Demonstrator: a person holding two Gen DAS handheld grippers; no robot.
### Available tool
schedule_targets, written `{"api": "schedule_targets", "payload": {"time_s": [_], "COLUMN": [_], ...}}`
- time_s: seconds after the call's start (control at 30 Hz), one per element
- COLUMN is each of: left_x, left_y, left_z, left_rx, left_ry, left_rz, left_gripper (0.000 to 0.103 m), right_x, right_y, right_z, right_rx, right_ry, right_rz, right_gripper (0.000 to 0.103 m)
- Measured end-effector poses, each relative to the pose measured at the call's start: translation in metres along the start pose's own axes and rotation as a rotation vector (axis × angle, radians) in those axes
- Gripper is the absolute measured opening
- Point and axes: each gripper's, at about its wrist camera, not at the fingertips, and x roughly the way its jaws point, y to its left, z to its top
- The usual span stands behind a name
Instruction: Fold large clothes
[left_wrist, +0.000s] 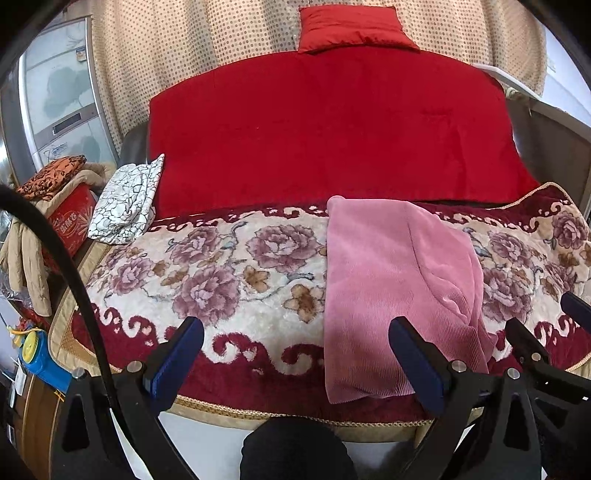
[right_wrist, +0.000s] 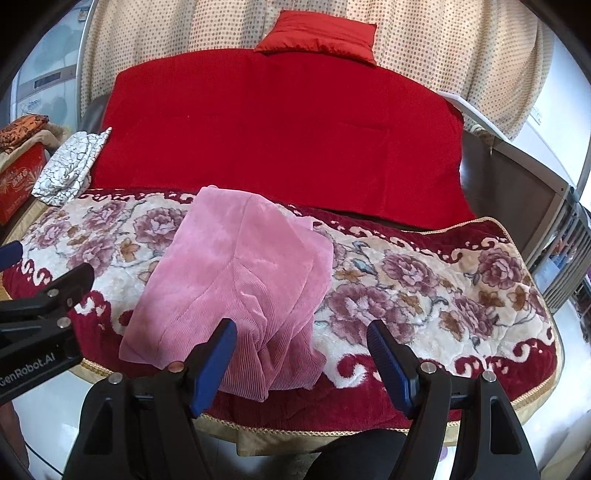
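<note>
While both your grippers hang spread with nothing between the pads, the pink garment (right_wrist: 236, 280) lies folded on the floral blanket (left_wrist: 221, 273).
Left gripper (left_wrist: 295, 354) wide; right gripper (right_wrist: 303, 354) wide, above the garment's near edge. "GenRobot.AI" is printed on the left gripper's body. The writing on the red box (left_wrist: 70, 221) by the bed is unreadable.

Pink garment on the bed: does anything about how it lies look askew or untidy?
Yes. The pink garment is only partly folded: its right side is bunched in overlapping layers, and its near end hangs over the floral blanket's front edge.
</note>
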Motion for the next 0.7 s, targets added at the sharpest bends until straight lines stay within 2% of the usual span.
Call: {"api": "schedule_targets", "payload": {"time_s": [0.7], "left_x": [0.015], "left_y": [0.005], "left_z": [0.001], "left_rx": [-0.002], "left_ry": [0.003], "left_rz": [-0.022], "left_gripper": [0.100], "right_x": [0.012], "right_y": [0.012], "right_z": [0.006], "right_rx": [-0.014], "right_ry": [0.022], "right_rz": [-0.018], "right_gripper": [0.077]}}
